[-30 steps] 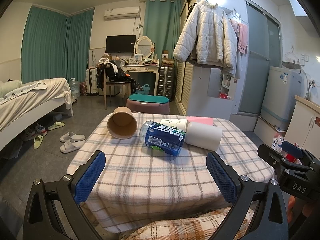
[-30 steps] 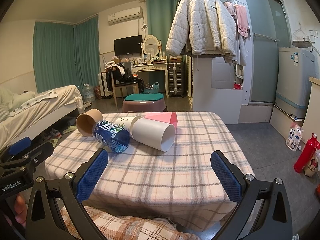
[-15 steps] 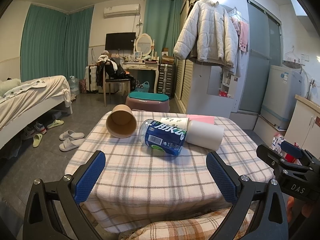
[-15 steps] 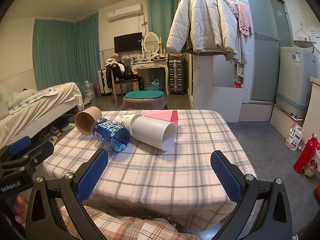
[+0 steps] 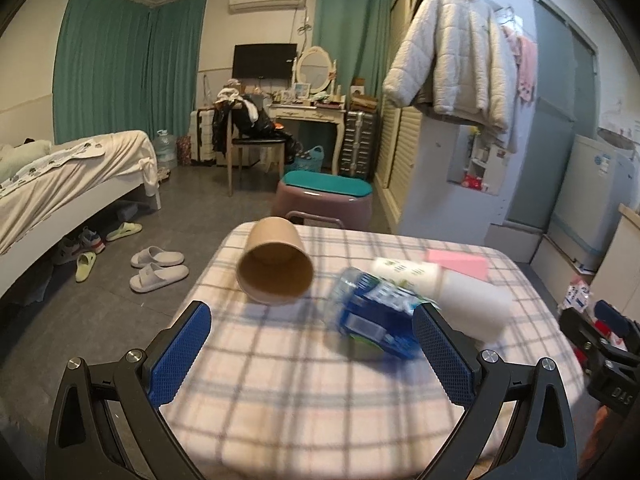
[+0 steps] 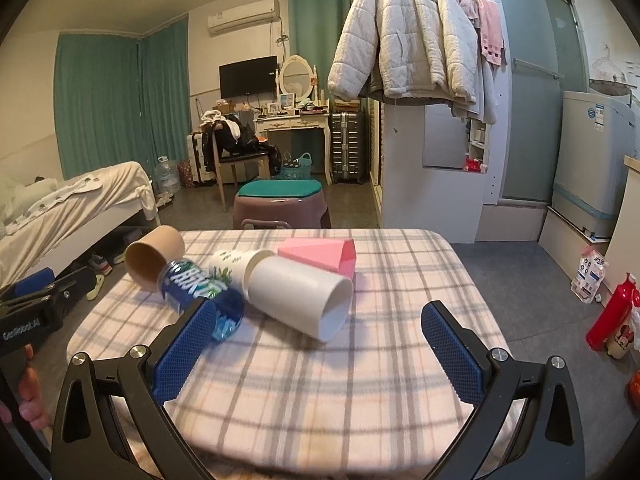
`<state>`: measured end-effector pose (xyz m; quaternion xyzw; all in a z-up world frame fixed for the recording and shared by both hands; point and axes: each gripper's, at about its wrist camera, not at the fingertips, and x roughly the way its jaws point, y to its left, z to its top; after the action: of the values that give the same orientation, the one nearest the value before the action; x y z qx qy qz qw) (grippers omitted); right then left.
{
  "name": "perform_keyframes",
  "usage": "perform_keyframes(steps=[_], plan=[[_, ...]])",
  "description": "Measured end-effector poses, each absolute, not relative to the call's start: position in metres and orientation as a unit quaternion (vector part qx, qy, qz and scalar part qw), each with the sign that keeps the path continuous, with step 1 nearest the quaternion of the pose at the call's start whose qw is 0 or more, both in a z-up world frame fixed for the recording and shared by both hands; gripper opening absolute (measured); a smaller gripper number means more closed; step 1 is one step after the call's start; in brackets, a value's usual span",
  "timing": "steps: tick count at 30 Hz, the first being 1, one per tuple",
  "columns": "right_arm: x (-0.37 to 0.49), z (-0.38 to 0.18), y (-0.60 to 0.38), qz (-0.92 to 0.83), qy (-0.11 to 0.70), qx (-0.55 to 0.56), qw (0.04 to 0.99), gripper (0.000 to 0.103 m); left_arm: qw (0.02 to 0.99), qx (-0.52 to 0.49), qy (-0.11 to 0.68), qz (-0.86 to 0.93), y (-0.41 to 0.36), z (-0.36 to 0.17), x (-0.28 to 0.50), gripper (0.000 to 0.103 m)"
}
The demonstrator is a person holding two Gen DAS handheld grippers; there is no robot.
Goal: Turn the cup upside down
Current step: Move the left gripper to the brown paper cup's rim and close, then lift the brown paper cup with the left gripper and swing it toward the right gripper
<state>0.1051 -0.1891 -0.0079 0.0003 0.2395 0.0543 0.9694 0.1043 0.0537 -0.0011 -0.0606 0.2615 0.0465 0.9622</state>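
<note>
A brown paper cup (image 5: 274,265) lies on its side at the far left of the checked table (image 5: 304,392), mouth toward me; it also shows in the right wrist view (image 6: 152,258). A white cup (image 6: 298,294) lies on its side mid-table, mouth to the right, next to a smaller printed white cup (image 6: 228,264). My left gripper (image 5: 310,350) is open and empty, short of the brown cup. My right gripper (image 6: 316,344) is open and empty, just short of the white cup.
A blue-labelled water bottle (image 6: 200,290) lies between the brown and white cups. A pink box (image 6: 320,254) lies behind the white cup. A teal-topped stool (image 5: 326,196) stands past the table's far edge. A bed (image 5: 60,184) is on the left.
Both grippers have moved forward over the table toward the cups. The left view has swung left toward the brown cup. The objects on the table have not moved.
</note>
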Motion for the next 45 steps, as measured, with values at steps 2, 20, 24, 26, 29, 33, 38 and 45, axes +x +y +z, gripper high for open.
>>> perform_keyframes(steps=[2,20,24,26,29,33,38,45], plan=[[0.119,-0.007,-0.183,0.055,0.243,-0.003,0.968,0.103,0.960,-0.064,0.269,0.052,0.063,-0.002,0.121,0.103],[0.199,-0.032,-0.167,0.046,0.268,-0.009,0.962,0.103,0.930,-0.087,0.350,0.077,0.105,-0.053,0.243,0.102],[0.209,-0.039,-0.167,0.047,0.274,-0.007,0.961,0.103,0.928,-0.093,0.356,0.060,0.105,-0.062,0.248,0.096],[0.210,-0.040,-0.168,0.047,0.276,-0.006,0.960,0.103,0.928,-0.092,0.357,0.048,0.101,-0.063,0.249,0.089],[0.210,-0.040,-0.168,0.049,0.277,-0.005,0.960,0.103,0.930,-0.078,0.356,0.048,0.096,-0.061,0.245,0.088],[0.202,-0.034,-0.167,0.051,0.268,-0.004,0.962,0.103,0.931,-0.078,0.354,0.051,0.096,-0.055,0.235,0.087],[0.184,-0.019,-0.166,0.057,0.251,-0.002,0.966,0.103,0.936,-0.073,0.340,0.053,0.096,-0.040,0.201,0.087],[0.146,-0.002,-0.161,0.074,0.233,-0.003,0.970,0.103,0.936,-0.072,0.343,0.041,0.085,-0.037,0.137,0.087]])
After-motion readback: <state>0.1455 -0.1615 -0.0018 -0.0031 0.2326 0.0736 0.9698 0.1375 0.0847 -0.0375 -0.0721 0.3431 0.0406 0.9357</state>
